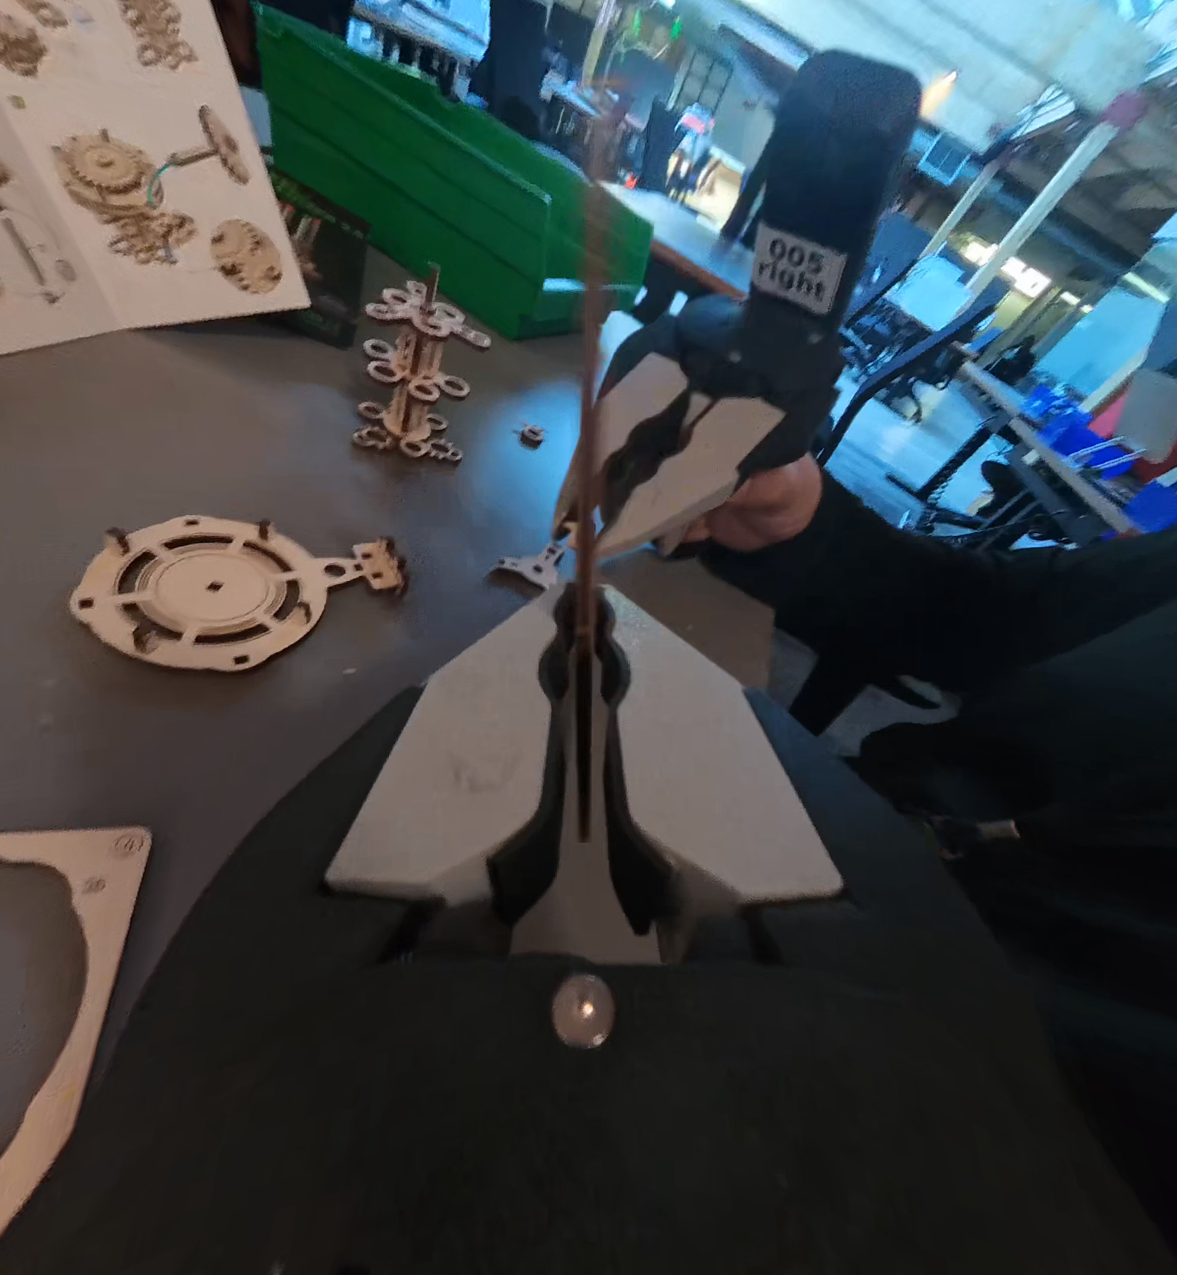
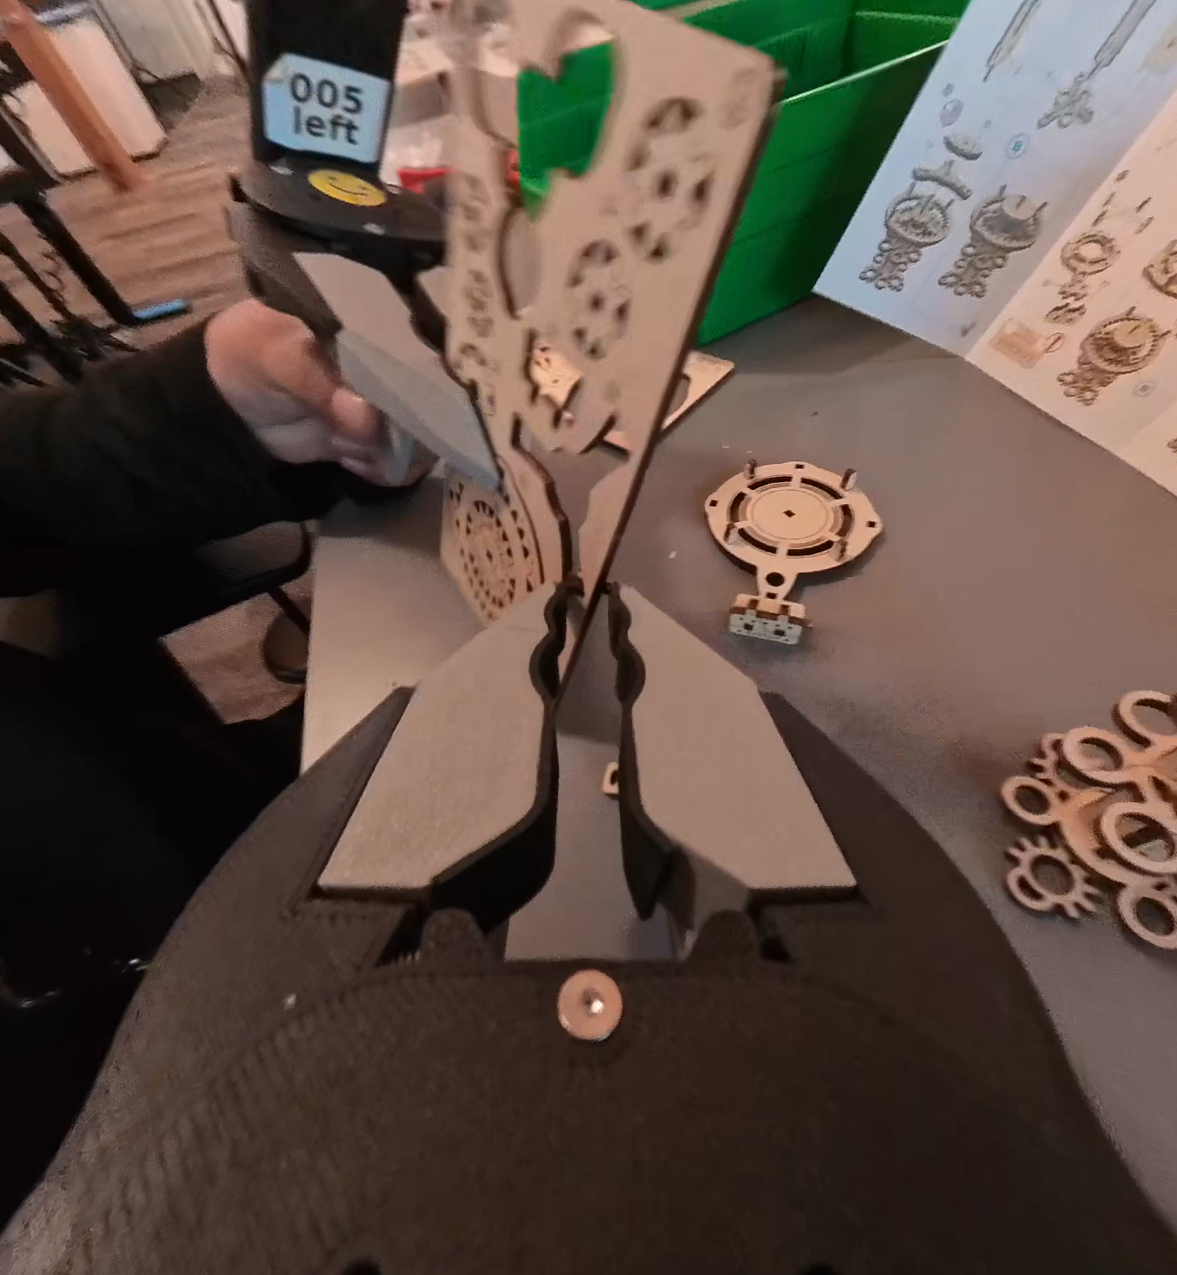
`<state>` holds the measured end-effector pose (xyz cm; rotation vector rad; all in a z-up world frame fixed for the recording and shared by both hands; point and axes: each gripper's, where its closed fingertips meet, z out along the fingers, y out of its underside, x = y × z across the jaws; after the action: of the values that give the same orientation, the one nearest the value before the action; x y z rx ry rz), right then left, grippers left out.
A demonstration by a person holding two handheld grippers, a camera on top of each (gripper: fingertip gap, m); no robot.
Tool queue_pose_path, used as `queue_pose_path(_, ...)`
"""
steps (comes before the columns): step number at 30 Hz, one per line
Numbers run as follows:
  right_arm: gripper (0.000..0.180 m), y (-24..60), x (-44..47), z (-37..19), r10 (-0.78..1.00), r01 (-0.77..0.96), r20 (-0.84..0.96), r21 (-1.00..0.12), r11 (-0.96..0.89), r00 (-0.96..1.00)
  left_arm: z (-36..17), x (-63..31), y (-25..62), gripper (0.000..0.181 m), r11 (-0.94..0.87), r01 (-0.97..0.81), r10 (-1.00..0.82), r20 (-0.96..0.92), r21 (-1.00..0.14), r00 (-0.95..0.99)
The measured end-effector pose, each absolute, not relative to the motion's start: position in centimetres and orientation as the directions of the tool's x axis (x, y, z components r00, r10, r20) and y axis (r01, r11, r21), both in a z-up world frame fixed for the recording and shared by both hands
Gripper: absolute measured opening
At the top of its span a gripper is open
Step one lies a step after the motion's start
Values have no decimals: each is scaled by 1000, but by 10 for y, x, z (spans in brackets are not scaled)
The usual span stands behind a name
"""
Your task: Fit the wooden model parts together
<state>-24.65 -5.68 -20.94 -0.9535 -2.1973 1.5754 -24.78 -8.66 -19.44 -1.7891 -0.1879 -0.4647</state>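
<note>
My left gripper [image 1: 585, 600] is shut on a thin wooden parts sheet [image 1: 592, 345], held upright and seen edge-on. In the right wrist view the sheet [image 2: 675, 62] shows its face, with several cut-outs and parts still in it. My right gripper [image 2: 585, 593] has its jaws a little apart around the sheet's lower corner; the sheet lies against one finger only. The right gripper also shows in the left wrist view [image 1: 575, 535], its tips at the sheet. The left gripper [image 2: 499, 483] grips the sheet's other edge.
On the grey table [image 1: 227, 724] lie a round wooden base part [image 1: 213, 593] [image 2: 789, 517], a tower of ring parts [image 1: 413, 386] [image 2: 1137, 814], a tiny part [image 1: 530, 433] and an emptied sheet frame [image 1: 54, 966]. An instruction sheet [image 1: 89, 172] and green bin [image 1: 434, 172] stand behind. My hands' fingertips stand some 4 centimetres from each other.
</note>
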Motion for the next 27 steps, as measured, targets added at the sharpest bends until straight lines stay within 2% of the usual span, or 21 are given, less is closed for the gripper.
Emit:
queue_pose_path(8,8,-54,-245,-209,644,294,-52,-916,275,-764,-203,-245,-85,1,-332,373,-115,430,-866,895)
queue_pose_path(13,6,-54,-244,-203,611,345,-182,-925,161,-771,-202,-245,-85,1,-329,389,-127,449,-861,885)
queue_pose_path(21,6,-54,-246,-204,619,364,-197,-918,155,-760,-203,-245,-85,1,-345,432,-143,501,-834,853)
queue_pose_path(25,5,-51,-259,-209,637,511,-401,-860,-14,-658,-208,-249,-82,2,-350,408,-86,462,-843,883)
queue_pose_path(27,4,-48,-266,-213,669,539,-430,-841,-52,-607,-210,-253,-80,2,-346,402,-44,443,-848,896)
